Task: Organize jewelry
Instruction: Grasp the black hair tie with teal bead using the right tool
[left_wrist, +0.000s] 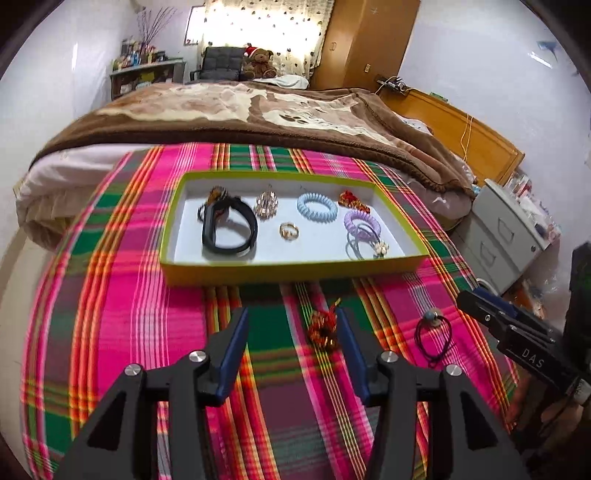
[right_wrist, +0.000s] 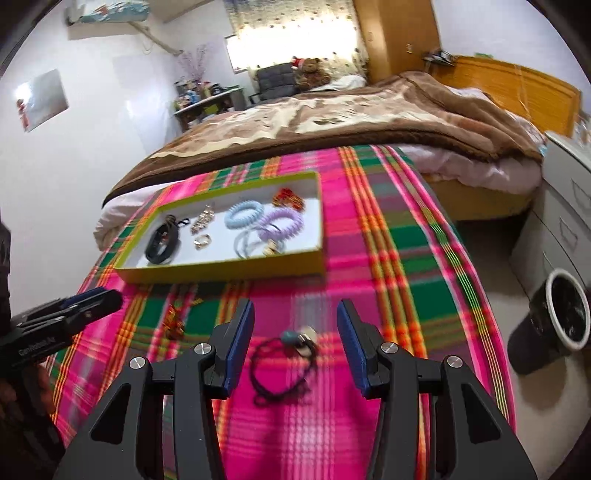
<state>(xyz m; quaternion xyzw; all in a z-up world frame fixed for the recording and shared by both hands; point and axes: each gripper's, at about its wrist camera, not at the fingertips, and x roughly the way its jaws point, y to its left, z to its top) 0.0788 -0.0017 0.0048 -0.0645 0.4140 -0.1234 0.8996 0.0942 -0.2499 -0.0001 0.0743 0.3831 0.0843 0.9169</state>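
Since the right gripper (right_wrist: 295, 332) gapes over the hair tie (right_wrist: 282, 360) near the tray (right_wrist: 221, 271), pinch its bead; the left gripper (left_wrist: 291, 332) is also open.

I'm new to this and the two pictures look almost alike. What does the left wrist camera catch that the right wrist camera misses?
Only the left wrist view shows the grey drawer cabinet's front clearly. Only the right wrist view shows the black bin and a wall picture. Both share the yellow tray, the blue coil hair tie, the dark hair tie and the red-gold ornament on the plaid cloth.
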